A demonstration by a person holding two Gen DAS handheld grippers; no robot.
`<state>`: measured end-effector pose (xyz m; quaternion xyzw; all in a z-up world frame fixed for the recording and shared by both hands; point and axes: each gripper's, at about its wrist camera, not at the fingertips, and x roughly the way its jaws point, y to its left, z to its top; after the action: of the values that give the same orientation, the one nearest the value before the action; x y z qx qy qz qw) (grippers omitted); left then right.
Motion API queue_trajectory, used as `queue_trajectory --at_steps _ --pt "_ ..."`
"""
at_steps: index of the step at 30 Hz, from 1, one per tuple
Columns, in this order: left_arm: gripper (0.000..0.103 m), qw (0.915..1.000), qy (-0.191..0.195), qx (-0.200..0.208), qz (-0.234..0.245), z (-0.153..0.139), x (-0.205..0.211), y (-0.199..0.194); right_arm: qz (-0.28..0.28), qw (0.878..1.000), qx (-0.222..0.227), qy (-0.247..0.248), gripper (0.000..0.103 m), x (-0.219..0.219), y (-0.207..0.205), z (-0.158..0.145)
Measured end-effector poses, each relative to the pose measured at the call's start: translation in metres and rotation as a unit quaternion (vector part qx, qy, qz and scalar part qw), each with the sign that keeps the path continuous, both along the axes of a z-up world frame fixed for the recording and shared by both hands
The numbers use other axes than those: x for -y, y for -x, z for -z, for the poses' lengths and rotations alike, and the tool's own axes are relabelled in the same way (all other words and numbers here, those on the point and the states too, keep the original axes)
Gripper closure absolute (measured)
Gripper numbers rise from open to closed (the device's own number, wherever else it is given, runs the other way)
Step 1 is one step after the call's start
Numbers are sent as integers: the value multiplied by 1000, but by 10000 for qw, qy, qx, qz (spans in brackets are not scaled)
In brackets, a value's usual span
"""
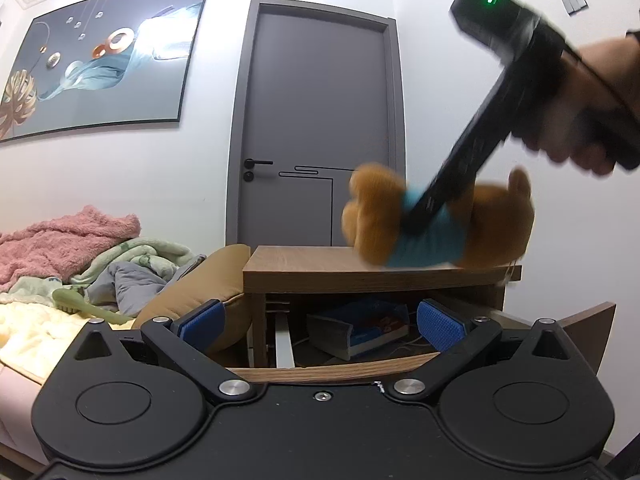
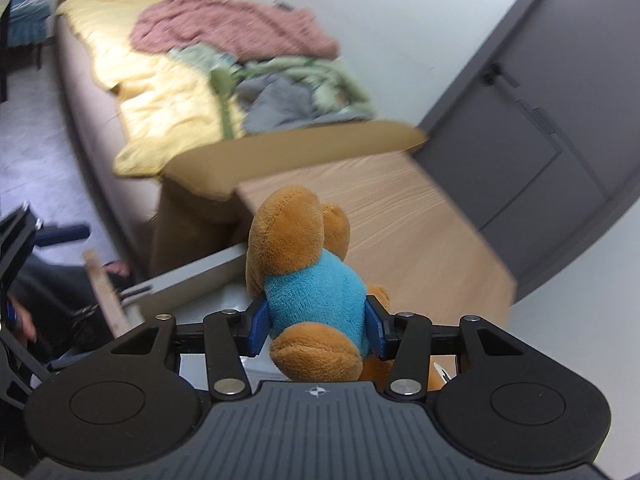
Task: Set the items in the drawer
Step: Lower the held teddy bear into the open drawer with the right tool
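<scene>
My right gripper (image 2: 316, 326) is shut on a brown plush bear in a blue shirt (image 2: 308, 276), gripping its body by the shirt. In the left wrist view the bear (image 1: 436, 224) is held just above the wooden nightstand top (image 1: 320, 266), blurred by motion, with the right gripper (image 1: 432, 208) clamped across it. My left gripper (image 1: 320, 322) is open and empty, in front of the open drawer (image 1: 332, 368). A blue book (image 1: 360, 330) lies inside the drawer.
A bed with a pink blanket (image 1: 60, 248), green and grey bedding and a green brush (image 1: 84, 306) lies left of the nightstand. A tan cushion (image 1: 200, 300) leans against its side. A grey door (image 1: 320, 120) stands behind.
</scene>
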<state>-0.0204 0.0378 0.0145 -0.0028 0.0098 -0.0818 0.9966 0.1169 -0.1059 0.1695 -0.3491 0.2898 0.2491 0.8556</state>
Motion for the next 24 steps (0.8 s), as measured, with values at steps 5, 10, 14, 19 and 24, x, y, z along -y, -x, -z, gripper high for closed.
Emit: queue_trajectory --at_steps 5,10,14,19,24 --pt "1 9998 -174 -25 32 2 3 -1 -120 9986 -516 30 51 -8 -16 36" --pt "1 9997 -248 -42 72 2 5 -2 -161 9956 -923 38 51 -7 -37 66" --pt "1 9995 -317 -13 95 2 6 -2 -148 9936 -1122 23 50 -2 -51 79" --pt "1 9992 -383 -40 148 3 6 -4 -100 9911 -1327 -14 50 4 -68 93" --pt "1 9990 -371 -42 243 3 6 -5 -131 9882 -1526 -48 49 5 -78 106"
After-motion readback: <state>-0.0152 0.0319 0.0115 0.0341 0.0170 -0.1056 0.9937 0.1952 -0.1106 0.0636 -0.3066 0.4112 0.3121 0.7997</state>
